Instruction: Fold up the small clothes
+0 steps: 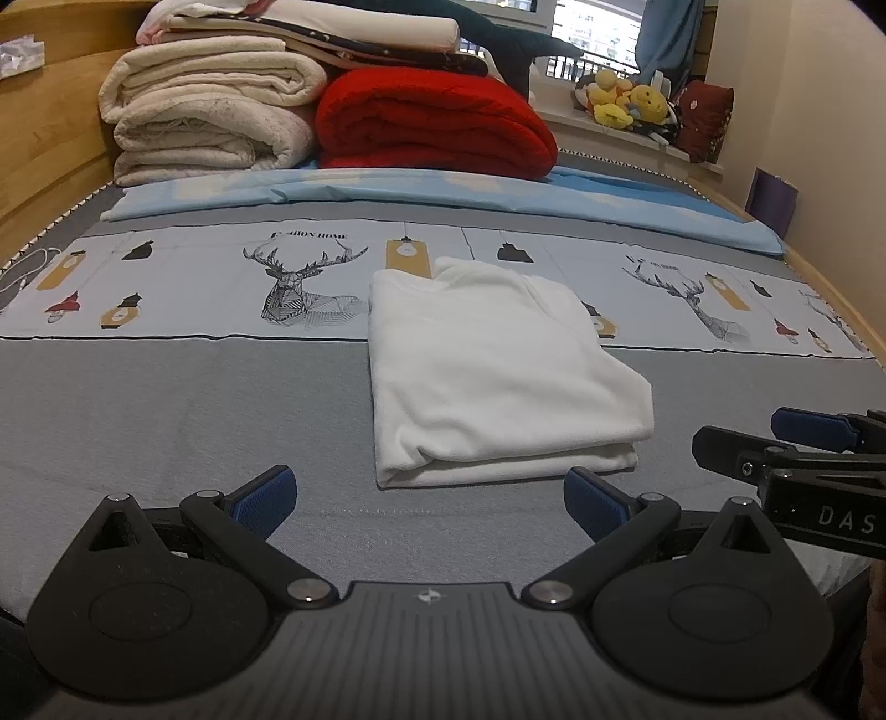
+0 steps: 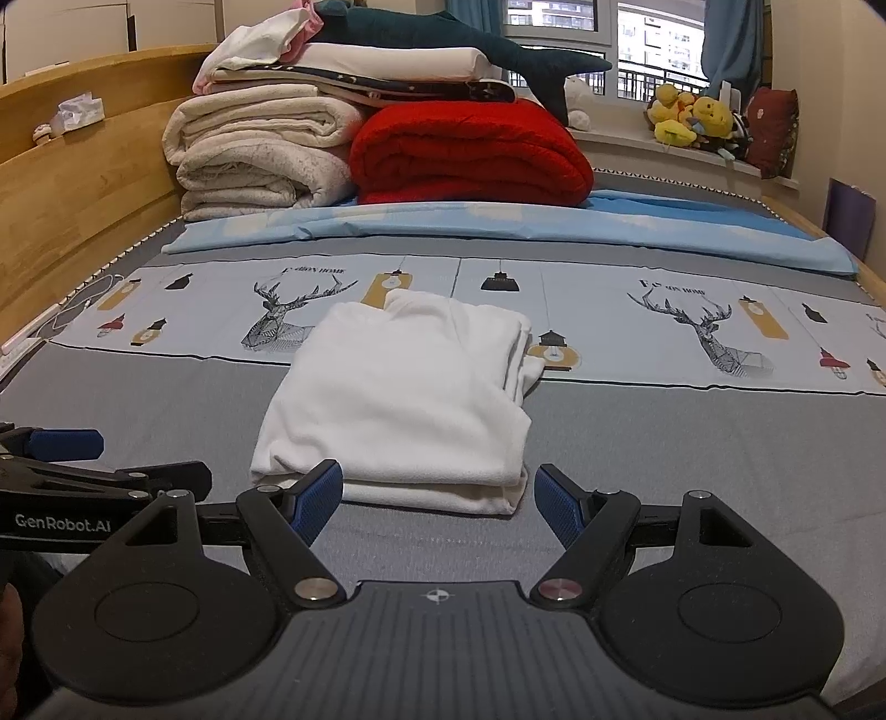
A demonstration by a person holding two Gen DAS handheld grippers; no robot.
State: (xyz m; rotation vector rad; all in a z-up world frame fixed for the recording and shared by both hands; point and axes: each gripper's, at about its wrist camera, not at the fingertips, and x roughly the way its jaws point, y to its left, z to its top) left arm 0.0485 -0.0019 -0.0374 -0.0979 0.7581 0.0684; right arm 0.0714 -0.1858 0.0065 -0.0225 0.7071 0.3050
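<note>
There's the white garment [image 1: 498, 365], folded into a neat, thick rectangle and lying flat on the bed [image 1: 166, 421], half on the plain grey stretch of the cover and half across the pale printed band with its deer [image 1: 299, 282] and hanging lamps. Layers show at the near edge, stacked one on another, and in the right wrist view a few loose folds peek out along the garment's right side [image 2: 523, 354].

Just short of that near edge sits the left hand-held gripper [image 1: 429, 501], blue pads spread wide, nothing between them, clear of the cloth. Beside it, the right hand-held gripper [image 2: 437, 501] is spread wide as well and holds nothing; its left pad [image 2: 318, 498] overlaps the garment's front corner in that view, though I cannot tell whether it actually touches the cloth. Each tool shows up at the edge of the other's camera, side by side, both pointing up the bed.

Further back, a light blue sheet [image 1: 387, 191] lies folded across the bed's width. Behind that, a stack of cream blankets [image 1: 210, 119] stands just beside a thick red blanket [image 1: 437, 124], with more folded bedding and a dark plush shark [image 2: 459, 47] piled on top. A wooden headboard [image 2: 83, 183] runs along the left, and over on the window ledge to the right sits a heap of yellow soft toys [image 2: 692, 119] next to a dark red cushion [image 2: 775, 130].
</note>
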